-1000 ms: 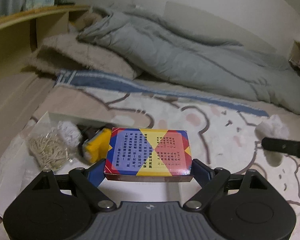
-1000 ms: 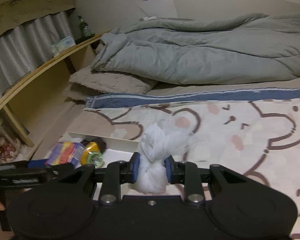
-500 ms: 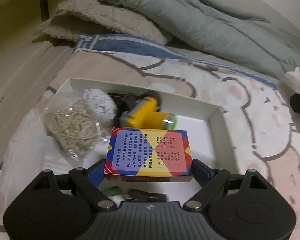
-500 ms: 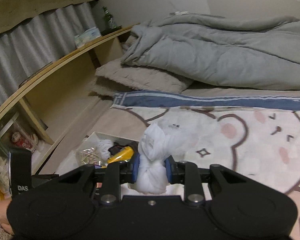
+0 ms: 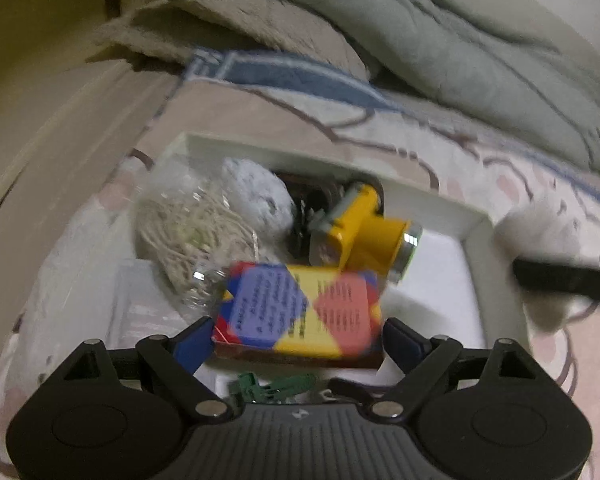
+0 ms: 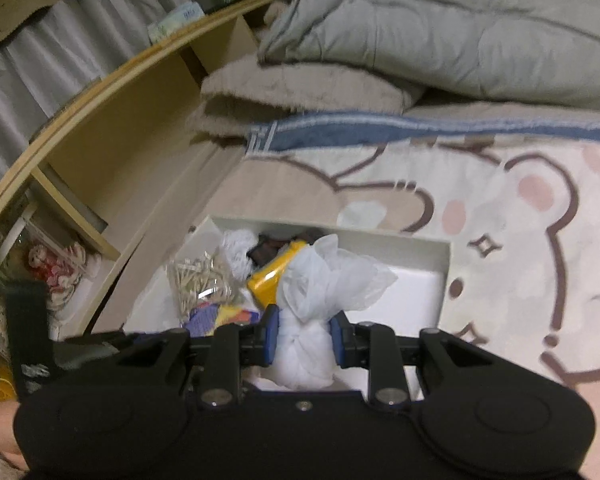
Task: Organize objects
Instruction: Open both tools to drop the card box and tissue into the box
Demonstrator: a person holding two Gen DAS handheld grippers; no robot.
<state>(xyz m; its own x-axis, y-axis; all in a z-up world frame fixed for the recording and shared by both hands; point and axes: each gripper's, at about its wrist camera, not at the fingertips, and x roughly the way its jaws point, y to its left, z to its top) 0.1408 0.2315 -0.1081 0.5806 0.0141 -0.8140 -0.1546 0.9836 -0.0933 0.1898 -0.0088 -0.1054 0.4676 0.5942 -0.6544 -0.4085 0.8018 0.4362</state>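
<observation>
**Two hand-held grippers over a white box on a bed**

A shallow white box (image 5: pixel 476 216) lies on a bear-print blanket (image 6: pixel 520 208), near the bed's left edge by a wooden shelf unit (image 6: pixel 112 120). A grey duvet (image 5: pixel 440 48) and a beige fleece pillow (image 6: pixel 300 92) are heaped at the far end of the bed.

The left gripper (image 5: pixel 298 340) points down into the box. Its blue pads stand spread wide and have just been opening a little; a colourful card box (image 5: pixel 300 312), printed in blue, yellow and red, sits between them, tilted and blurred. Gaps show at both sides, so the pads no longer press on it.

Along the box's far wall lie a clear bag of pale sticks (image 5: pixel 192 236), a white speckled ball (image 5: pixel 256 196), something dark, and a yellow flashlight (image 5: pixel 364 236). A small green part (image 5: pixel 272 386) lies at the near edge.

The right gripper (image 6: pixel 303 336) pinches a knotted white plastic bag (image 6: pixel 312 320) above the box's near right part.
</observation>
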